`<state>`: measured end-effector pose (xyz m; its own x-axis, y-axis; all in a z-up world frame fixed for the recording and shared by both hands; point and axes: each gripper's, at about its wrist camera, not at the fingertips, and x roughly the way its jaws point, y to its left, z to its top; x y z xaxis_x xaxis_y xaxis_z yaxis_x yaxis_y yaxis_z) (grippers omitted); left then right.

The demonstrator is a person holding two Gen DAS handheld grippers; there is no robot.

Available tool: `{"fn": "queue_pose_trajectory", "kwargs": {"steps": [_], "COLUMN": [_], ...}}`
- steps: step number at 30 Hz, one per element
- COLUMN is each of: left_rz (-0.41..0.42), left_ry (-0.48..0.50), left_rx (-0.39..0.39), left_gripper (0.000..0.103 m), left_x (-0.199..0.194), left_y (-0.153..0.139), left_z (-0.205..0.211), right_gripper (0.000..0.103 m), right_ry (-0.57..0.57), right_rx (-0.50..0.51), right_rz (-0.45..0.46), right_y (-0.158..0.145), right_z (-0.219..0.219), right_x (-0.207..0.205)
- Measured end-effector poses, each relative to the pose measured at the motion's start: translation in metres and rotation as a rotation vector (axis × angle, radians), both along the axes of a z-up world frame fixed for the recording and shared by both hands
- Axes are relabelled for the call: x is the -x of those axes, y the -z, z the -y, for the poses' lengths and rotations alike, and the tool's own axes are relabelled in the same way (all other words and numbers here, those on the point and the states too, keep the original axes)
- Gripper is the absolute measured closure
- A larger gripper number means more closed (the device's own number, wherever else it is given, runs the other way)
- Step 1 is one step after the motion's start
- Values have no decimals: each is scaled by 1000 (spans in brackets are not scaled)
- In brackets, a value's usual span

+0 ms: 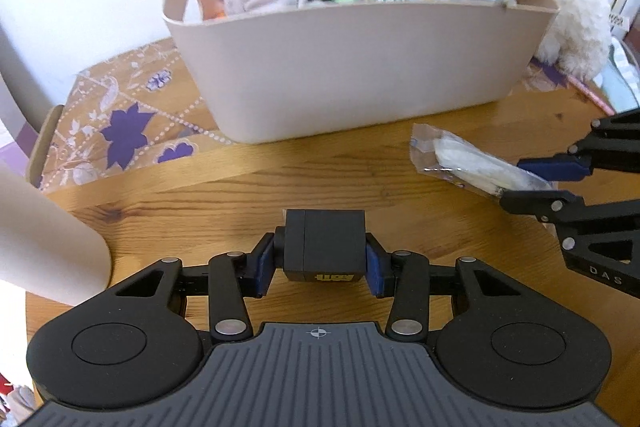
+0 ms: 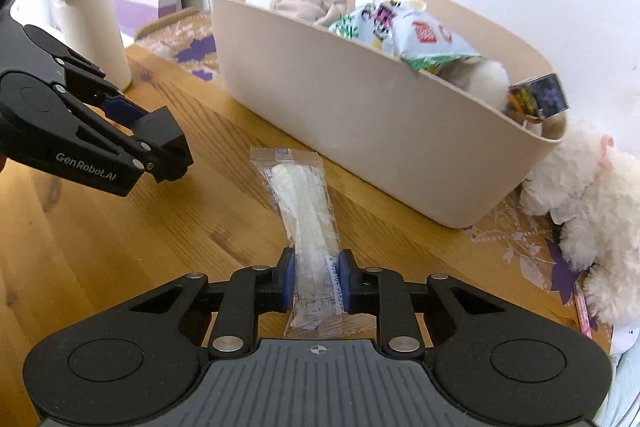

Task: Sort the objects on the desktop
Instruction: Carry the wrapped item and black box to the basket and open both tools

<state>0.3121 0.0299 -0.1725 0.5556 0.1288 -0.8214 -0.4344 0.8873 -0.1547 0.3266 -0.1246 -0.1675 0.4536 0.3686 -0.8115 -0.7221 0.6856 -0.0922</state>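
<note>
My left gripper [image 1: 320,261] is shut on a small black box [image 1: 324,245], its blue pads pressed on the box's two sides above the wooden table [image 1: 248,187]. In the right wrist view this gripper [image 2: 170,151] shows at the left with the black box [image 2: 162,129] in its tips. My right gripper [image 2: 318,281] is shut on a clear plastic packet [image 2: 306,211] holding something white; the packet sticks out forward toward the beige bin [image 2: 360,115]. From the left wrist view the packet [image 1: 468,159] and right gripper [image 1: 532,179] appear at the right.
The beige bin [image 1: 352,67] stands ahead, filled with soft toys, snack bags and a small dark box. A white plush toy [image 2: 592,211] lies right of it on a patterned cloth [image 1: 120,131]. A cream bottle [image 2: 92,15] stands at the left.
</note>
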Motion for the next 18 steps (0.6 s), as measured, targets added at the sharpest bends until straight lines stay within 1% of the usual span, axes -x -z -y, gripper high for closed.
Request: {"fn": "queue_pose_trajectory", "kwargs": {"steps": [6,10,18], "left_rz": [37,65,127], "left_ry": [2,1,-3], "left_rx": [-13,-31,-78], "left_gripper": [58,58,58], "left_x": [9,14,13], "left_y": [-22,-41,-82], "left_z": [-1,-5,-19], "right_gripper": [83,83,83], "right_ry": [5,-3,15], "right_rx": [-53,-88,-137], "right_rz": [37,84,172], "right_y": [-26,-53,-104], "right_z": [15,25,41], "right_x": [12,19,10]}}
